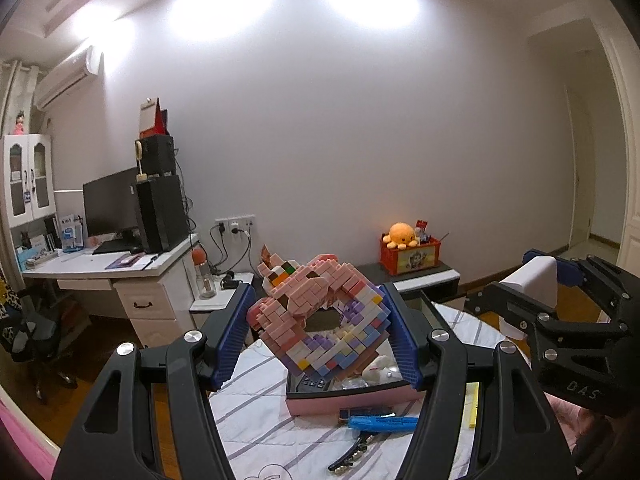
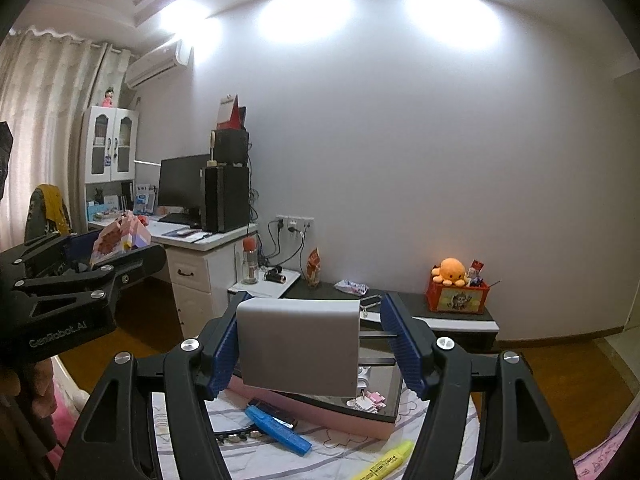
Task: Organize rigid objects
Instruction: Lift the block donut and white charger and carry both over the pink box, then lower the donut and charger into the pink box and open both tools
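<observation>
Fingers of the left gripper [image 1: 320,336]: blue ribbed pads, clamped on a pink brick-built figure [image 1: 320,320] held tilted in the air, one pad on each side. The figure hangs over a pink tray [image 1: 352,402] on a striped cloth [image 1: 256,420].

Fingers of the right gripper [image 2: 316,348]: spread wide around a white block [image 2: 298,346]. The left pad touches the block's side; a gap shows between the block and the right pad. In the left wrist view the block sits between these fingers, raised above the tray's right end.

Pose: both grippers are lifted off the cloth, side by side and level, pointing toward the far wall; each shows at the edge of the other's view.

Tray contents: a dark remote-like item [image 1: 314,382] and small white and pink pieces [image 2: 366,400]; further detail cannot be told.

On the cloth near the tray: a blue marker [image 2: 278,430], a yellow highlighter [image 2: 386,460], a black hair clip with stones [image 1: 352,454].

Background: an orange plush octopus [image 2: 450,270] in a red crate on a low cabinet.
</observation>
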Available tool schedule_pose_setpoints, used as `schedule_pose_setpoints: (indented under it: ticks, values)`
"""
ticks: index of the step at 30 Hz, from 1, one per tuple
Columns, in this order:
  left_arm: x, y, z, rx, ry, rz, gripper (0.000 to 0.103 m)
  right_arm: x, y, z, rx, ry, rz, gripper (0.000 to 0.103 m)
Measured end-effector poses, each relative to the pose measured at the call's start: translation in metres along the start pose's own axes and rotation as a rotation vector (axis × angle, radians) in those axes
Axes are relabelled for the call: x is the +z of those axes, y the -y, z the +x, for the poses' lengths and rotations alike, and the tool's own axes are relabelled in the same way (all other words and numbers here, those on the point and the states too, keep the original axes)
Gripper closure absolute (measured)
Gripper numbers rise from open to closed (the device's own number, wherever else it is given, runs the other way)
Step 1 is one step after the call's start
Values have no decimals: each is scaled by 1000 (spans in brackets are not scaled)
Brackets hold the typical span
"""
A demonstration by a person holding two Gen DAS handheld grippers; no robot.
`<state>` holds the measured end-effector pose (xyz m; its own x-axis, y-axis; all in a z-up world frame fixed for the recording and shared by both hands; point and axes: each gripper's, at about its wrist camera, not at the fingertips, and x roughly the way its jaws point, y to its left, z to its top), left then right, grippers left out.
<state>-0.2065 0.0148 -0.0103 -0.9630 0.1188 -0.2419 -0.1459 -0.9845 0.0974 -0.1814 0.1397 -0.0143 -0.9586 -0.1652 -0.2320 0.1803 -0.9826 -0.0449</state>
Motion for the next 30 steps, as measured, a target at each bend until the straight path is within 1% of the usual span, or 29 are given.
schedule_pose_setpoints:
  ticks: [6, 13, 16, 21, 27, 30]
  values:
    - [-4, 7, 44, -22, -54, 24, 38, -10, 12, 38, 5, -56, 11, 36]
    - [-14, 13, 119, -55, -152, 41, 38, -23, 33, 95, -2, -132, 26, 36]
    - [-24, 14, 152, -74, -207, 40, 38, -30, 42, 120, -10, -168, 29, 36]
    - [-49, 16, 204, -79, -310, 41, 38, -43, 51, 157, -15, -235, 35, 36]
    - [-81, 13, 247, -68, -421, 17, 38, -65, 60, 195, -27, -344, 43, 36]
    - [-93, 15, 258, -69, -458, 17, 38, -75, 65, 207, -29, -385, 53, 36]
